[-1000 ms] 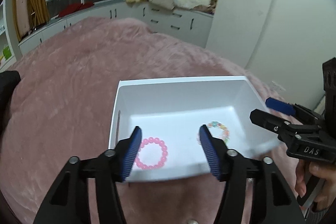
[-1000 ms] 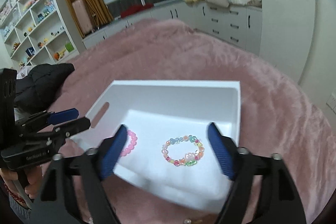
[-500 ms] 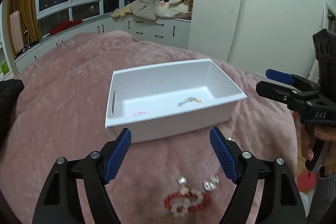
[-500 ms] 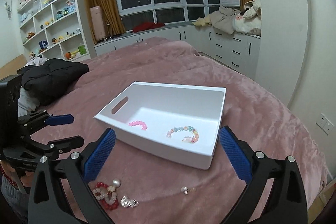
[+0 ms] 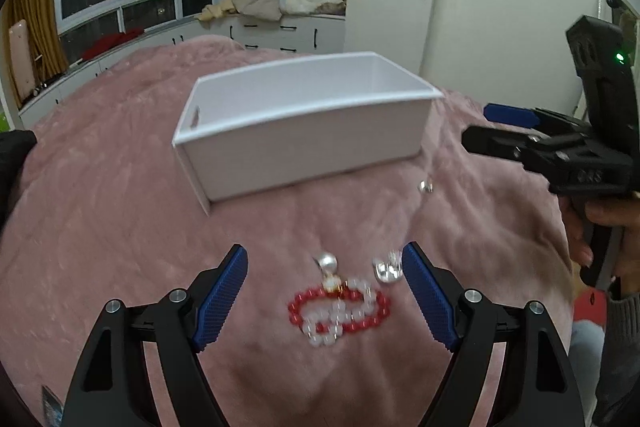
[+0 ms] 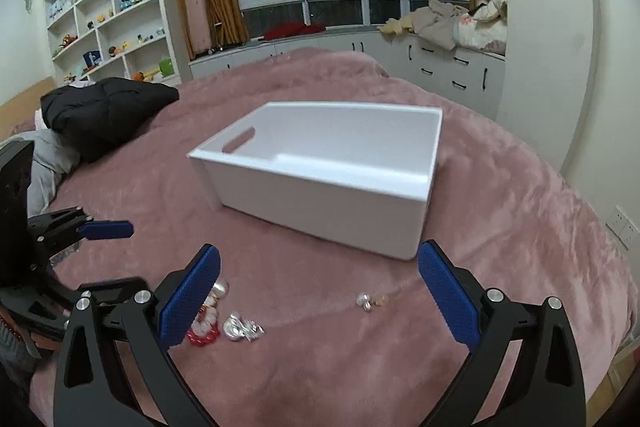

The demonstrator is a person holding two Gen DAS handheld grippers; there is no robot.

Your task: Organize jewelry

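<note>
Both grippers pulled back from white box (image 5: 304, 131); left gripper (image 5: 322, 301) w/ jaws apart now frames red-white bracelet (image 5: 340, 311) on bed (image 5: 100, 219), long axis left-right, nearer than right gripper (image 6: 318, 301), also apart, empty

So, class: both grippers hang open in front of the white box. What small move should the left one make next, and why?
Probably lower the open left gripper onto the red and white bracelet: it lies loose on the pink blanket, between the fingers, outside the white box.
</note>
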